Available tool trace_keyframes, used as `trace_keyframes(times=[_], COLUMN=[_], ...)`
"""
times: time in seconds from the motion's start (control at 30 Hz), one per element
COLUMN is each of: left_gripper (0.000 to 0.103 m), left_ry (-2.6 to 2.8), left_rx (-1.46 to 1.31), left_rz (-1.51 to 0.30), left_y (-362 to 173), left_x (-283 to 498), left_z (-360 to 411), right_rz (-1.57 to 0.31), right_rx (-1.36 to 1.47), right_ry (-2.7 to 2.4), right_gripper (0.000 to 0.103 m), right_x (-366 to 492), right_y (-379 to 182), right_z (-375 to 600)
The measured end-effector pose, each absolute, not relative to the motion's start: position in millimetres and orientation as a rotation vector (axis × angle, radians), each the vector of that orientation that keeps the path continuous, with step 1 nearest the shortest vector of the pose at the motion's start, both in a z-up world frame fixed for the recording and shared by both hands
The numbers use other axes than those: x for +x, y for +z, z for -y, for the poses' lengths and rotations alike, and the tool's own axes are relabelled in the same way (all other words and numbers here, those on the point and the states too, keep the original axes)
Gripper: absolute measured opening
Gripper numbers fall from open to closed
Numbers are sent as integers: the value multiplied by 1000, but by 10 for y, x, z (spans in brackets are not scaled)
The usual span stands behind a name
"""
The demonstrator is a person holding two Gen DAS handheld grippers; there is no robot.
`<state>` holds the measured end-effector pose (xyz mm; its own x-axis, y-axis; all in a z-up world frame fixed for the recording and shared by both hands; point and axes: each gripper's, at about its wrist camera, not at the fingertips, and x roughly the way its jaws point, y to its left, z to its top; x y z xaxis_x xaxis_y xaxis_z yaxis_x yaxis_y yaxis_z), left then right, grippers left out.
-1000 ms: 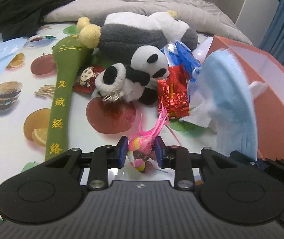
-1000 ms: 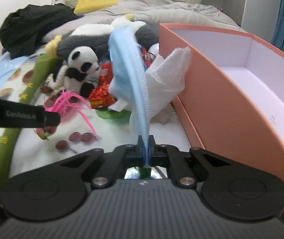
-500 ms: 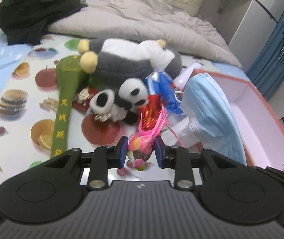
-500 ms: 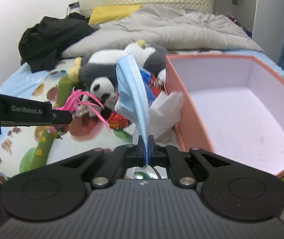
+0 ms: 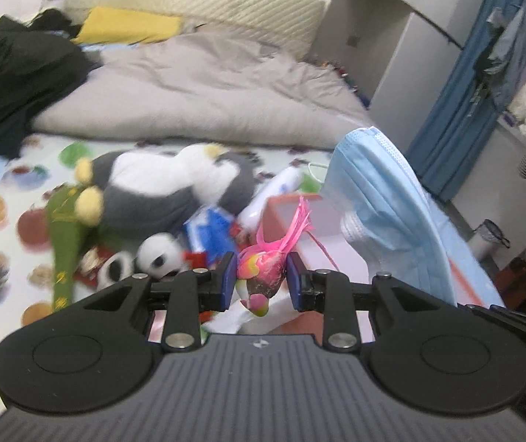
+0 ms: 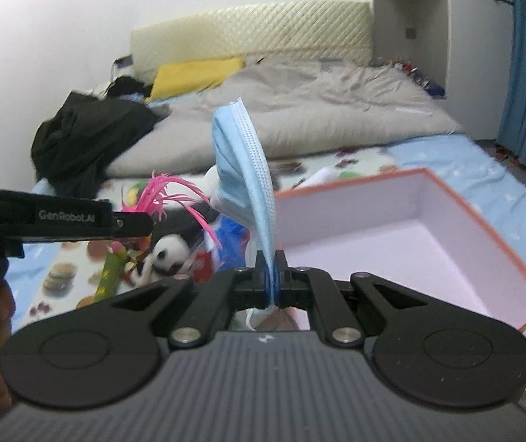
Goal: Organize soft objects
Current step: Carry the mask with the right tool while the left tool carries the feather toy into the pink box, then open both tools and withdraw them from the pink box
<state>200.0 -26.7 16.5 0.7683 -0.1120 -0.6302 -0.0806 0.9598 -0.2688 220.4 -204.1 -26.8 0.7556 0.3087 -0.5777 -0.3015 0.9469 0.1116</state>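
My left gripper (image 5: 261, 279) is shut on a small pink feathered toy (image 5: 263, 267) and holds it in the air; the toy's pink feathers also show in the right wrist view (image 6: 174, 193). My right gripper (image 6: 271, 281) is shut on a blue face mask (image 6: 248, 169), lifted above the bed; the mask also shows in the left wrist view (image 5: 388, 202). An open salmon box (image 6: 484, 221) with a pale inside lies at the right. A small panda plush (image 6: 167, 254), a big grey and white plush (image 5: 159, 188) and a green stick toy (image 5: 63, 243) lie on the fruit-print sheet.
Blue and red snack packets (image 5: 207, 232) lie beside the panda. A grey duvet (image 5: 196, 95), black clothes (image 5: 8, 73) and a yellow pillow (image 5: 126, 29) lie at the bed's far end. Blue curtains (image 5: 462, 110) hang at the right.
Both grippers have risen well above the bed with the pink toy and the mask. The white tissue no longer hangs with the mask. The box now lies below the right gripper.
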Motion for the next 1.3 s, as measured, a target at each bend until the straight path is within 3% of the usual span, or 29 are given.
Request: trace_keyframes(times=[0.3, 0.97, 1.03, 1.07, 1.1, 1.17, 1.23, 1.3], left_gripper=[34, 34, 39, 43, 53, 60, 60, 60], left_ry=[-132, -314, -315, -313, -316, -314, -313, -310], left_rx=[-261, -148, -130, -125, -126, -133, -127, -121], left_rz=[-711, -1014, -1025, -1032, -1037, -1028, -1012, -993], left_y=[213, -923, -948, -954, -965, -933, -879, -797], left_x=[2483, 3590, 3633, 3651, 3667, 3644, 3614, 3551], left_z=[925, 1802, 1827, 1836, 1833, 1832, 1817, 1799], right_rz=[-633, -935, -955, -962, -966, -966, -945, -922], right_rx=[65, 149, 171, 172, 163, 160, 154, 143], right_ry=[207, 56, 59, 64, 68, 67, 68, 66], right_gripper=[6, 8, 9, 12, 15, 46, 60, 60], right_x=[2481, 3161, 3185, 3207, 3206, 3195, 3158, 3112], right_y=[-252, -1284, -1322, -1337, -1346, -1325, -1267, -1202], right_z=[2649, 3311, 3338, 3341, 3328, 3332, 3323, 3320])
